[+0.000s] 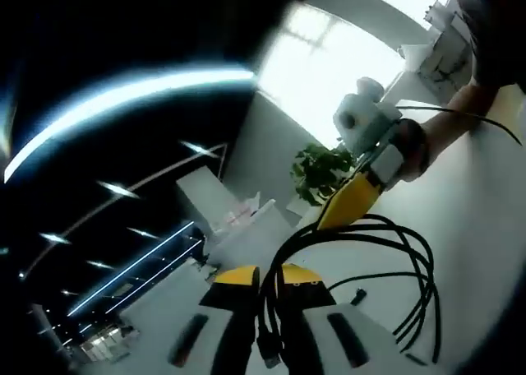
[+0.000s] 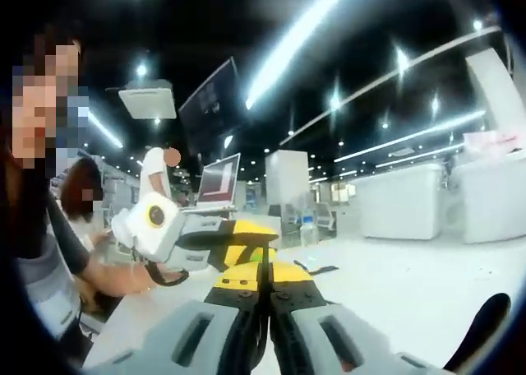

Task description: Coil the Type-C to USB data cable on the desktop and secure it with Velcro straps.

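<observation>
Plainly, the left gripper (image 1: 261,286) is pinching the black cable (image 1: 386,260) between its yellow-tipped jaws, with several loose loops hanging off to one side above the white desk (image 1: 485,219). In the left gripper view the right gripper (image 1: 349,201) is reaching in, its yellow tip touching or just beside the top of the loops. In the right gripper view, the right gripper's (image 2: 265,278) jaws are sitting almost together, a dark strand seeming to run down the slit between them; whether they are truly clamping the cable I cannot tell.

My worry is that the loops are looking uneven and are being held at one point only, so they could be springing open or slipping out of the jaws if either hand is twisting or easing off. A plug end dangling near the left jaws could be snagging on a loop as well.

Much is hard to read: both views are tilting steeply, the cable's far end is running out of sight, the connectors are too small to identify, and a dark strip lying on the desk (image 2: 427,284) beyond the right gripper, possibly a strap (image 2: 316,269), is too blurred to name.
</observation>
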Available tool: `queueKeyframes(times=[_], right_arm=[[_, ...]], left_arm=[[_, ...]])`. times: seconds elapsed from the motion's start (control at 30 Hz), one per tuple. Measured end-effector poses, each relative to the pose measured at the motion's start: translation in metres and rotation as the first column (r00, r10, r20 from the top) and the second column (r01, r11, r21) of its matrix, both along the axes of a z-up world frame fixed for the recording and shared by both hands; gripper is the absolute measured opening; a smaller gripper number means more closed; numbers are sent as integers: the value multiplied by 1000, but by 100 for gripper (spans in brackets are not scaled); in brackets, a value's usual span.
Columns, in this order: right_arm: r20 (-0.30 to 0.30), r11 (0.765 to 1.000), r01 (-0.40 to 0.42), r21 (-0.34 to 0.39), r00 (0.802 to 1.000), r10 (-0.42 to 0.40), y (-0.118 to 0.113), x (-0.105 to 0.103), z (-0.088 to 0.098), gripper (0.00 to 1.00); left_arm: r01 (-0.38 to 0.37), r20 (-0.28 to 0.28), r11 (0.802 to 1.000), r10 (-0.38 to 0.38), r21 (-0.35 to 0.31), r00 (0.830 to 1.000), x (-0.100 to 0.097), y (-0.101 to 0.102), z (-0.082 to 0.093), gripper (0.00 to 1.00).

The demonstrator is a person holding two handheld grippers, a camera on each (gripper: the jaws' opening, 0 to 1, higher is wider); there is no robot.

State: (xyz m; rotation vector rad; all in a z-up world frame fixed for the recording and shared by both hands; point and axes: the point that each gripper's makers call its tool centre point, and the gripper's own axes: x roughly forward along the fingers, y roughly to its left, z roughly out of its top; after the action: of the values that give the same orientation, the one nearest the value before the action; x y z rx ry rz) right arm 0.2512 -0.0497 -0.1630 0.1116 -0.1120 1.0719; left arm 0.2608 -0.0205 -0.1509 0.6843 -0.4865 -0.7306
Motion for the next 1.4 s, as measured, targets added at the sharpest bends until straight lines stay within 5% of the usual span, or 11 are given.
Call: queueKeyframes(times=[0.23,0.33,0.43,0.53,0.63,0.77,0.93,1.0,1.13,1.4], right_arm=[[-27,1000,-7,2,1000,7,3,1,-5,3],[14,999,32,8,999,-32,-2,5,-1,4],[23,992,62,109,998,-64,-14,8,18,9],[32,979,173,112,984,-177,-37,25,24,10],[55,951,304,-61,952,-301,-49,51,-8,12],[-86,937,290,-194,947,-310,-40,69,-63,30],[-134,926,271,-262,940,-313,-28,80,-91,23],[-146,919,262,-294,938,-314,-25,81,-98,5],[-38,912,306,-272,944,-328,-32,76,-73,3],[34,935,341,-101,940,-339,-48,53,-16,2]], left_arm=[[-31,21,992,29,124,999,-1,-6,-14,4],[-24,-33,994,28,110,999,1,-3,-14,4],[-50,-33,994,54,96,998,6,5,-9,4],[-63,-14,995,64,75,998,3,10,1,4],[-70,18,996,69,61,997,-1,12,10,4],[-64,45,996,62,58,997,-7,10,16,4],[-42,65,997,37,69,997,-15,4,17,4],[-34,66,996,28,78,997,-16,1,17,4],[-58,34,995,56,87,998,-5,5,11,4],[-79,-13,993,80,86,997,6,8,0,4]])
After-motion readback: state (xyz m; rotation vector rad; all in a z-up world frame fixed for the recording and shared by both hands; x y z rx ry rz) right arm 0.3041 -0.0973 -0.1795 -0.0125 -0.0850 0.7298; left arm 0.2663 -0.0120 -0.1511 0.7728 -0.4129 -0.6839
